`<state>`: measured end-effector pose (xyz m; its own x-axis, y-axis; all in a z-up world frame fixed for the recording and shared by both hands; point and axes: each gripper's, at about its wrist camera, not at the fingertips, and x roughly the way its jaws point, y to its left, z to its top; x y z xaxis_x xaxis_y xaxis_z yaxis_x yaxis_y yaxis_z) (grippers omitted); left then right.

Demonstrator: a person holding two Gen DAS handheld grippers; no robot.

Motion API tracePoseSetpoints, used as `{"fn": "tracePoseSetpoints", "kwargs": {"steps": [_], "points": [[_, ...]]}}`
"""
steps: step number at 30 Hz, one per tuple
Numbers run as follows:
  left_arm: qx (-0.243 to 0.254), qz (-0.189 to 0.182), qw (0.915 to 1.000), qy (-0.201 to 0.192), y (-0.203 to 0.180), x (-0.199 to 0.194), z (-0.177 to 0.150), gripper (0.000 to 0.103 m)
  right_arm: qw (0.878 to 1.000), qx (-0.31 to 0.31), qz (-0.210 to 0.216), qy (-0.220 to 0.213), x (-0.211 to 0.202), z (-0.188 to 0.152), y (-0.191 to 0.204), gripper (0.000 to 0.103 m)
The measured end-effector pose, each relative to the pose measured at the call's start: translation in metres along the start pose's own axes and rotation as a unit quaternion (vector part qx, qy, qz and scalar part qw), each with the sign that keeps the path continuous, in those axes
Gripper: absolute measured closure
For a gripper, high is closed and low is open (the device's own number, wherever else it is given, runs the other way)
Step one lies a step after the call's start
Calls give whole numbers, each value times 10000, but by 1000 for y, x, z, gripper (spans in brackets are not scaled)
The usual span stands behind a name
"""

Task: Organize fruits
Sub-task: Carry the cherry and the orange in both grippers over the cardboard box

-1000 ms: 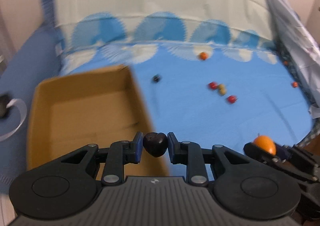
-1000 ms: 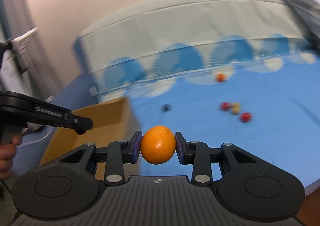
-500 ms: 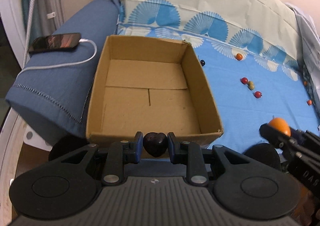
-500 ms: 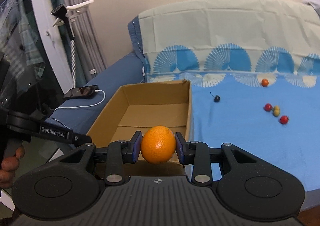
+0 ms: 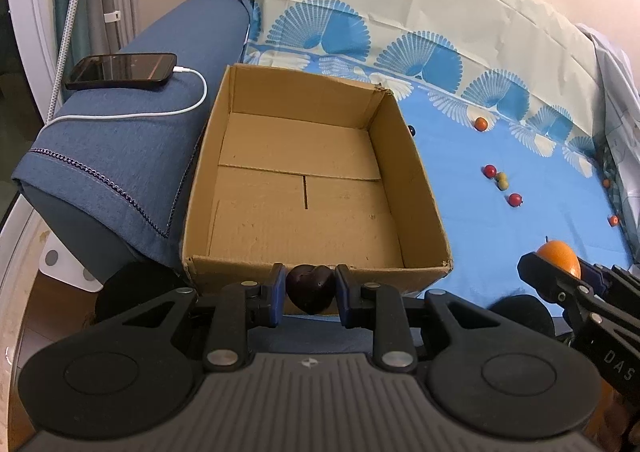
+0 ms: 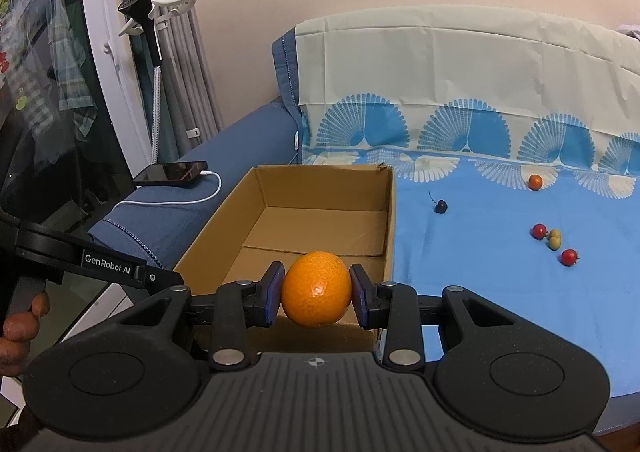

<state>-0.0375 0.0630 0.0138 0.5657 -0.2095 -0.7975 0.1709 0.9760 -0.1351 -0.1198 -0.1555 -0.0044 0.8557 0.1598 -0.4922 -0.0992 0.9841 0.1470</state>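
My left gripper point(image 5: 311, 291) is shut on a dark purple fruit point(image 5: 311, 289), held just before the near wall of an open cardboard box point(image 5: 240, 268) whose floor is bare. My right gripper point(image 6: 316, 290) is shut on an orange point(image 6: 317, 289), near the box's point(image 6: 390, 219) front right corner. That orange point(image 5: 560, 256) also shows at the right edge of the left wrist view. Loose on the blue sheet lie a dark cherry point(image 6: 441, 206), a small orange fruit point(image 6: 535, 182), two red fruits point(image 6: 539, 230) point(image 6: 569, 256) and a pair of yellowish ones point(image 6: 554, 238).
A phone point(image 5: 122, 71) on a white cable point(image 5: 132, 115) rests on the blue sofa arm point(image 5: 120, 171) left of the box. A person's hand point(image 6: 20, 328) grips the left tool's handle. A patterned cloth point(image 6: 460, 91) covers the backrest. A white stand point(image 6: 154, 51) rises by the curtains.
Both views swung left from the fruit-strewn sheet to the box, then stayed nearly still over the last half second. Both grips are unchanged.
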Motion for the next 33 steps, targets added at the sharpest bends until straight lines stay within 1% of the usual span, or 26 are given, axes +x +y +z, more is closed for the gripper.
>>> {"fn": "tracePoseSetpoints", "kwargs": {"steps": [6,15,24,33], "points": [[-67,14,9999,73,4,8,5,74,9999,-39,-25,124,11,1,0,66],[-141,68,9998,78,9,17,16,74,9996,-217,-56,169,24,6,5,66],[-200,113,9997,107,15,28,29,74,9995,-66,-18,316,46,16,2,66],[-159,159,9997,121,17,44,46,74,9990,-73,65,427,76,22,3,66]]}}
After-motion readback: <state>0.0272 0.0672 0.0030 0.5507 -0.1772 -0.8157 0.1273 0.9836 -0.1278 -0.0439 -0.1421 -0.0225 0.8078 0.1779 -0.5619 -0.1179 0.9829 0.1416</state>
